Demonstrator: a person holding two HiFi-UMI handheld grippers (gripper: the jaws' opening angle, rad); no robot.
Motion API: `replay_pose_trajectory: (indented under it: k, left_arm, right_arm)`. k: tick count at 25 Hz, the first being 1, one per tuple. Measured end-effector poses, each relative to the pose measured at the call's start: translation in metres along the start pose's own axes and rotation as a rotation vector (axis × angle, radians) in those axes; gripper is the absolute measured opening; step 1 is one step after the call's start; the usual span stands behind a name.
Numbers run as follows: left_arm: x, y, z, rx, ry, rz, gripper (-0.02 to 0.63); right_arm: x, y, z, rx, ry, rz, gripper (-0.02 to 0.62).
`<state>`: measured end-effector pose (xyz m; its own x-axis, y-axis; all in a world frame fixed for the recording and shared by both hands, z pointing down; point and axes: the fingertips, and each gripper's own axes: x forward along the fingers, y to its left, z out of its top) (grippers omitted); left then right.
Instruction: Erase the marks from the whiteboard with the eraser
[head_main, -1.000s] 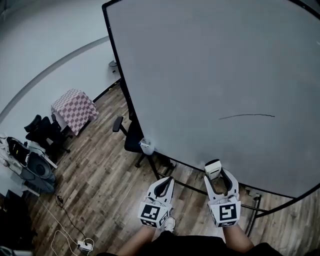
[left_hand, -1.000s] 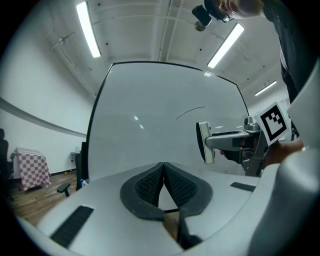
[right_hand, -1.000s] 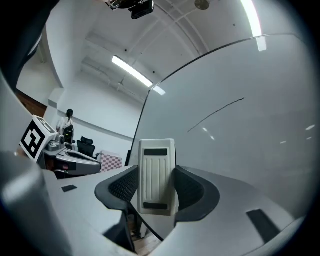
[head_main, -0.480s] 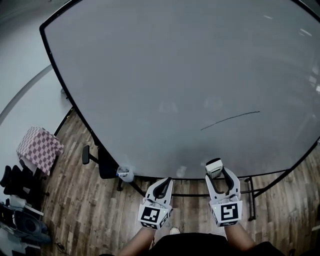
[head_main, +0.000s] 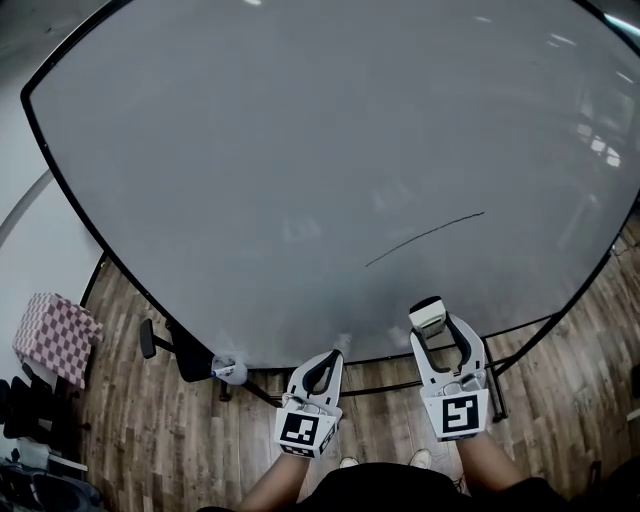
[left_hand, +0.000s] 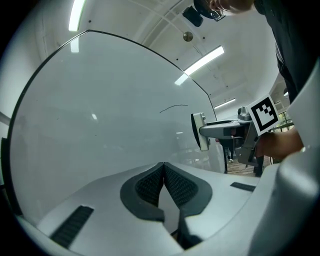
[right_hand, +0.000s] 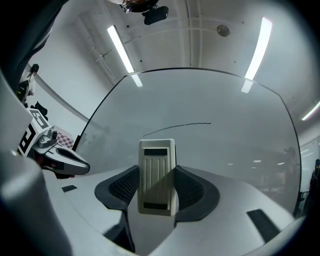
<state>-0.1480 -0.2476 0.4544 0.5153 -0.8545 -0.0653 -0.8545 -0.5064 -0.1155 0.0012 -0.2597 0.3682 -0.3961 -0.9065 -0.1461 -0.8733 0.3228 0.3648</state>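
A large whiteboard (head_main: 300, 150) fills the head view and carries one thin dark line (head_main: 425, 238) right of centre. That line (right_hand: 176, 128) also shows in the right gripper view, just above the eraser. My right gripper (head_main: 437, 328) is shut on a cream eraser (head_main: 427, 313), held a short way below the mark, near the board's lower edge. The eraser (right_hand: 158, 176) stands upright between the jaws. My left gripper (head_main: 323, 368) hangs lower left of it, shut and empty, its pads (left_hand: 150, 186) touching. The left gripper view shows the line (left_hand: 173, 108) and the eraser (left_hand: 197, 131).
The whiteboard stands on a black frame (head_main: 500, 385) over a wood floor (head_main: 170, 440). A small cup (head_main: 228, 371) sits at the board's lower left edge. A checkered stool (head_main: 55, 336) and a black chair (head_main: 165, 350) stand at the left.
The view has swung right, so the board now fills the frame and the stool sits at the far left. Both grippers keep their places, with the eraser still held.
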Motion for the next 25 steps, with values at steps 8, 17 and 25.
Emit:
replay_pose_trajectory:
  k: [8,17,25]
  left_arm:
    - [0.018,-0.016,0.01,0.036,-0.01,0.013,0.018]
    - [0.035,-0.026,0.032,0.05,-0.043,0.032,0.018]
    - [0.048,-0.021,0.056,0.067,-0.074,0.049,0.018]
  right_arm:
    - [0.003,-0.062,0.037,-0.083,-0.09,-0.087,0.247]
    - [0.012,-0.136,0.087,-0.162,-0.143,-0.188,0.247]
    - [0.037,-0.182,0.121,-0.217,-0.18,-0.244,0.247]
